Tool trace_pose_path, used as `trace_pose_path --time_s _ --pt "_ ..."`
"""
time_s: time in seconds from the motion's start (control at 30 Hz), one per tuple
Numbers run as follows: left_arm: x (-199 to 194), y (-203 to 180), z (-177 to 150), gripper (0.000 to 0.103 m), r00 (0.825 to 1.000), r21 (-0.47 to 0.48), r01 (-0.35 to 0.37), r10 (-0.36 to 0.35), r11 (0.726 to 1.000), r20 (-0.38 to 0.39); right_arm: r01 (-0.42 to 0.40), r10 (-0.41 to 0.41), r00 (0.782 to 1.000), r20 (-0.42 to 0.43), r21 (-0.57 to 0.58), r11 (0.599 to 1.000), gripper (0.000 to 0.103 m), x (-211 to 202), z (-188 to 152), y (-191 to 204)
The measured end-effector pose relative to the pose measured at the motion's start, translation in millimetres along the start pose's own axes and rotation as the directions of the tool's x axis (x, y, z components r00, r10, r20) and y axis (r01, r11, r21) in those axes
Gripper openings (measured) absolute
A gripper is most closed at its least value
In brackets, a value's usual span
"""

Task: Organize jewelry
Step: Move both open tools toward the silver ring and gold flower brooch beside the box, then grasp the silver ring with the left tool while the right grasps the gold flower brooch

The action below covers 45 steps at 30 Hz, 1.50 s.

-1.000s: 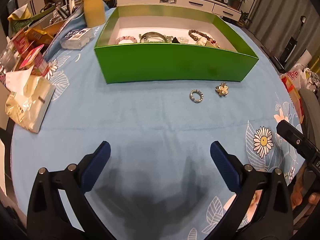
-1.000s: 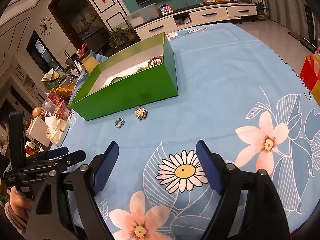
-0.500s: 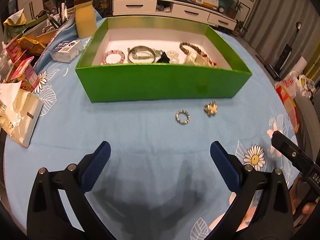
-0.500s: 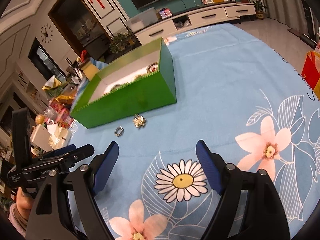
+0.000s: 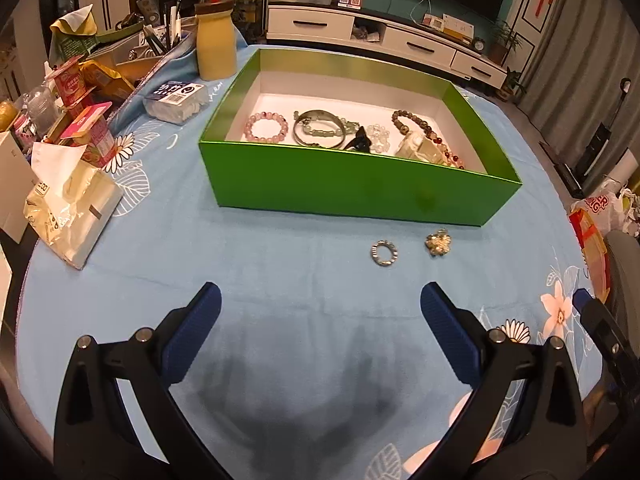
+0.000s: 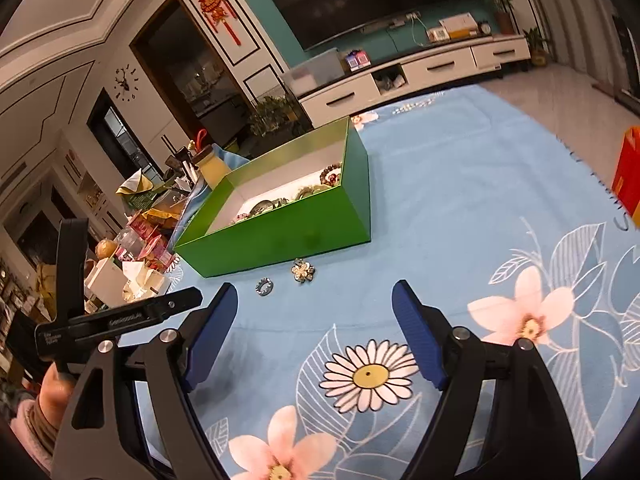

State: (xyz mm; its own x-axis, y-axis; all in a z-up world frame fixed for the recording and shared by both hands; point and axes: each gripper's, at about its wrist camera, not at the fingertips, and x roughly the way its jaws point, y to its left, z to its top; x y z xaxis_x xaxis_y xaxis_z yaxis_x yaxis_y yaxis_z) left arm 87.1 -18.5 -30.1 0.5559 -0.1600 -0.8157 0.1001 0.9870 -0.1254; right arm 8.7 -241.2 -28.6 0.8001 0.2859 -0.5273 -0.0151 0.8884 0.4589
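I'm holding my left gripper [image 5: 320, 312] wide open over the soft blue cloth [image 5: 248, 264]. A beaded silver ring [image 5: 384, 253] and knobbly gold brooch [image 5: 437, 242] are lying just before the glossy green box [image 5: 360, 184]; my right gripper [image 6: 314, 316] is gaping too, empty.

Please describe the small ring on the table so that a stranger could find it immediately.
Find the large open green cardboard box on the light blue flowered tablecloth. Two small pieces lie on the cloth just before its front wall. The small silver beaded ring is the left one, an open circle, unlike the gold flower-shaped brooch beside it.
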Motion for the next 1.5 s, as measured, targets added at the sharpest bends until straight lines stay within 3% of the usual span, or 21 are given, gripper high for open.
trace_pose_path --time_s 0.5,0.87,1.1,1.2,1.33,1.5 --pt "5.1 -36.2 -13.0 0.101 1.000 0.042 -0.001 0.000 0.999 0.006 0.037 -0.037 0.999 0.002 -0.026 0.999 0.080 -5.6 -6.1 -4.7" --pt "26.2 -51.4 -0.5 0.101 1.000 0.182 -0.025 0.023 0.983 0.012 0.107 -0.112 0.990 -0.089 -0.052 0.993 0.080 30.6 0.1 -0.5" --pt "43.3 -58.1 6.9 0.101 1.000 0.257 0.014 -0.015 0.966 -0.001 0.147 -0.174 0.972 -0.156 -0.168 0.975 0.080 66.7 12.4 5.9" --pt "54.7 -57.1 10.2 0.100 1.000 0.290 -0.013 0.012 0.957 0.005 0.160 -0.197 0.963 -0.184 -0.198 0.967 0.079 84.7 12.9 7.3" --pt "67.1 -47.4 14.4 0.096 1.000 0.282 0.017 -0.013 0.959 -0.016 0.124 -0.181 0.957 -0.226 -0.245 0.962 0.073 105.2 18.0 12.3" --pt "76.5 -41.9 16.2 0.080 0.999 0.330 0.040 -0.032 0.943 -0.030 0.058 -0.155 0.952 -0.265 -0.341 0.938 0.065 123.1 20.2 27.9"
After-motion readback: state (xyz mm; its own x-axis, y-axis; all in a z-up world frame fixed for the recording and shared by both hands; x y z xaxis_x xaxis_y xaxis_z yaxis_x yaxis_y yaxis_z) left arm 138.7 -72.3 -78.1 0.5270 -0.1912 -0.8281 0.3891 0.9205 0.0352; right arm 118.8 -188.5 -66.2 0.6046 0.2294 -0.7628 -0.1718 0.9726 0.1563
